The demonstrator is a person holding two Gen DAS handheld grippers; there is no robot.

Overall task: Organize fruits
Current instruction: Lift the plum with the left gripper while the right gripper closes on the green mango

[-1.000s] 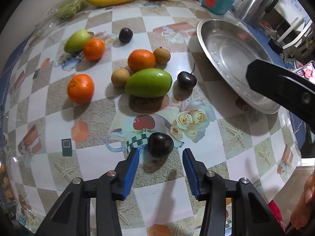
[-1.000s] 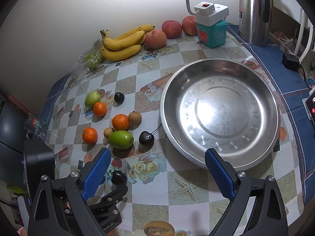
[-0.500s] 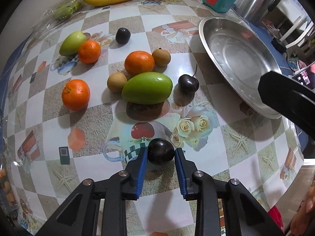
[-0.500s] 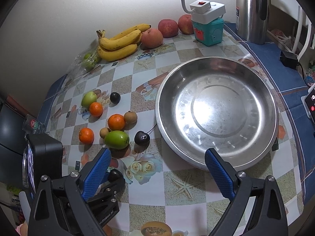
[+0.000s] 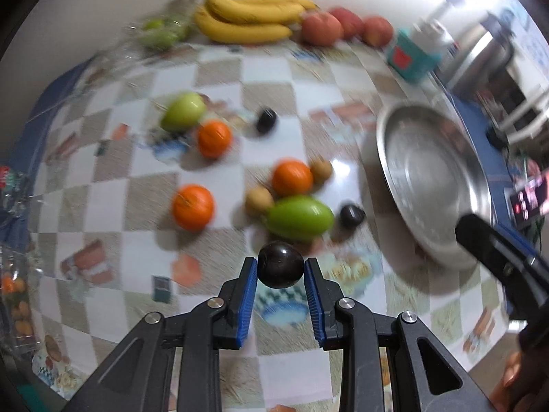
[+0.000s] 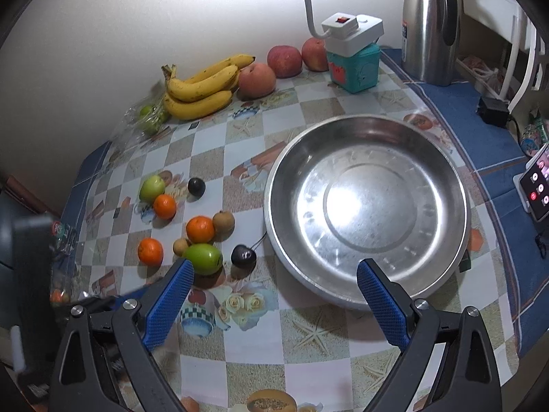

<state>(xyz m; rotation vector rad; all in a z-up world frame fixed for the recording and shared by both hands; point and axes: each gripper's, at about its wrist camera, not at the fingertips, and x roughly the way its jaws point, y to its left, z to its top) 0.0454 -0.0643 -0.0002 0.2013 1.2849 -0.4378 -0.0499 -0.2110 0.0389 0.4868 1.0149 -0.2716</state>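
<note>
The steel basin (image 6: pixel 366 209) sits empty on the table (image 6: pixel 247 158), to the right of the loose fruit. The right gripper (image 6: pixel 272 297) hovers wide open, holding nothing. The left gripper (image 5: pixel 280 276) pinches a dark plum (image 5: pixel 280 265) between its blue fingertips, above the tablecloth.

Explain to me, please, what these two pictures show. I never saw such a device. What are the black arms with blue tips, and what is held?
A person holds two hand tools, each with a camera looking along its claw. One picture is from the left claw, which is shut on a dark plum. The other is from the right claw, open and empty, above a metal bowl. On the checked table lie oranges, green fruit, bananas and apples.
</note>
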